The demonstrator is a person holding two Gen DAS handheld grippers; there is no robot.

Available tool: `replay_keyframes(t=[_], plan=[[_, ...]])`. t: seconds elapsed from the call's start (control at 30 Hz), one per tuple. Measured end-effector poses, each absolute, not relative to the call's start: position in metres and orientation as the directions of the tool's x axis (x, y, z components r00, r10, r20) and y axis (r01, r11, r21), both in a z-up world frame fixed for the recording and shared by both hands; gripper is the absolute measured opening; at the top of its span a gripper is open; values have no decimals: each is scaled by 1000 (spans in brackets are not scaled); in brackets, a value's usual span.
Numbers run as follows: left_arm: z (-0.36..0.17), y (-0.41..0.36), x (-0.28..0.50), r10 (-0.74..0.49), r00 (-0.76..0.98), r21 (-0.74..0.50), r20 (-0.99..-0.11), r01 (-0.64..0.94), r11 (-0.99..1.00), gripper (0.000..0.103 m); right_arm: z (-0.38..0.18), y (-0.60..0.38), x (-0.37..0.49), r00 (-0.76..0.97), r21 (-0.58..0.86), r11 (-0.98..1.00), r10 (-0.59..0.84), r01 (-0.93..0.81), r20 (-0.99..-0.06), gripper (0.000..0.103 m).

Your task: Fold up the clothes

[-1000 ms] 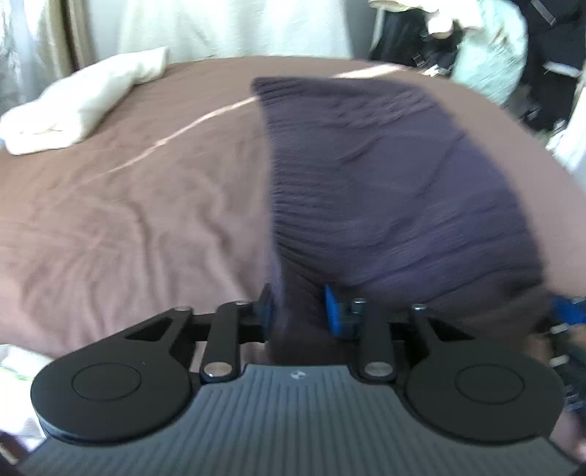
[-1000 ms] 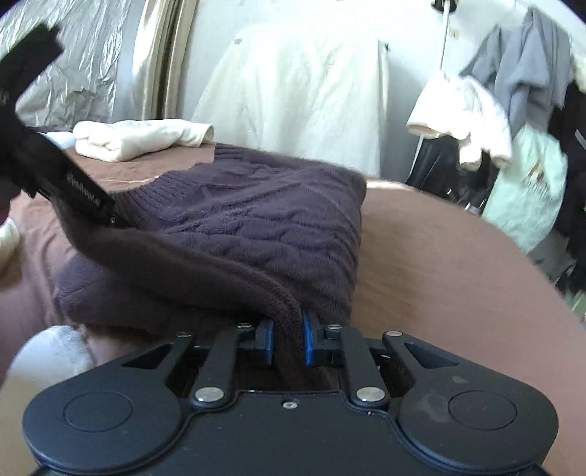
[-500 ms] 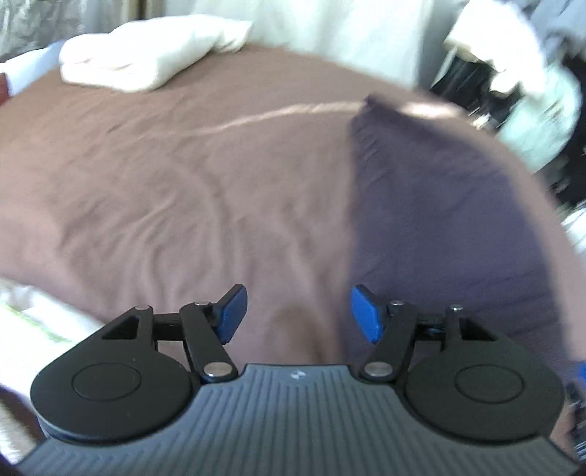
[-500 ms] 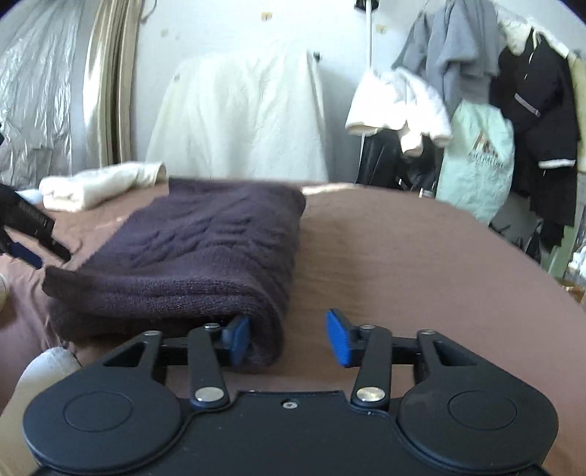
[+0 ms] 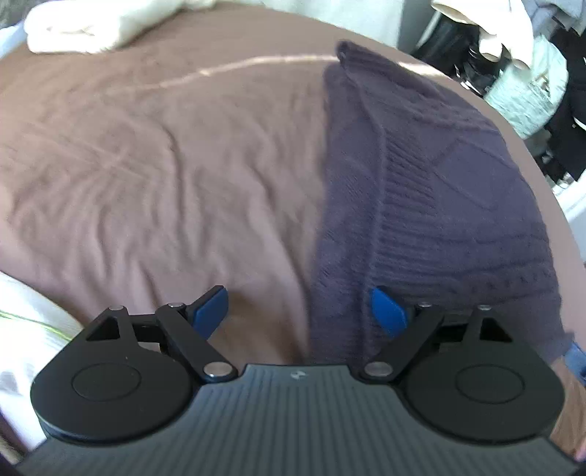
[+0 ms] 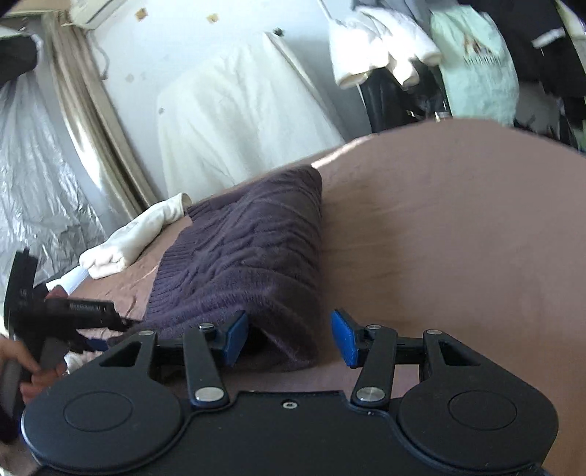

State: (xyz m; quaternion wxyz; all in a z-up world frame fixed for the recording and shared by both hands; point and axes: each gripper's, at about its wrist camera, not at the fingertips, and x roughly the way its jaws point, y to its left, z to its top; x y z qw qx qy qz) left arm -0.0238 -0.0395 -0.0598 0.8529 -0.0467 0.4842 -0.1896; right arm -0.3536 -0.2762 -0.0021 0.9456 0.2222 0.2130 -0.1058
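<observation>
A dark purple cable-knit sweater [image 5: 432, 190] lies folded on the brown bedsheet [image 5: 154, 153]. My left gripper [image 5: 298, 309] is open at the sweater's near left edge, its right finger over the knit. In the right wrist view the sweater [image 6: 249, 252] lies as a folded stack on the bed. My right gripper [image 6: 289, 338] is open and holds nothing, its jaws on either side of the sweater's near right corner. The left gripper [image 6: 66, 311] shows at the left in the right wrist view, held by a hand.
A folded cream garment [image 5: 91, 25] lies at the far left of the bed, also in the right wrist view [image 6: 132, 238]. A white draped item [image 6: 234, 117] stands behind the bed. Clothes hang on a rack [image 6: 476, 58] at the right. Curtains [image 6: 84, 128] hang at the left.
Both grippers were shut on the sweater a second ago and have let go. The sweater now lies folded on the bed. Both grippers have drawn back slightly and the right view has tilted.
</observation>
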Motion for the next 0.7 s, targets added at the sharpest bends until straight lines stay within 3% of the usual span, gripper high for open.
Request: replay_keyframes(t=[0.03,0.2,0.4,0.5,0.6,0.7], plan=[[-61,-38,-24,-351,465,-246,-812,272,930,85,2,-276,-357,895,375,886,-91,273,-437,56],[-68,-19,-11,-446,399,-387,-801,223,895,84,20,-277,-356,888,269,944,-50,193,-458,56],[-58,-16,-15,-481,438,-426,-760,224,876,84,31,-296,-335,893,387,894,-30,225,-449,62],[-57,-19,-16,-490,446,-423,-749,246,872,84,30,-296,-315,889,370,899,-42,232,-455,63],[-55,-26,-13,-500,447,-417,-742,277,866,84,31,-300,-301,879,401,881,-33,250,-476,70],[-51,-35,-7,-506,437,-404,-743,310,861,84,32,-313,-282,860,447,857,10,256,-511,70]])
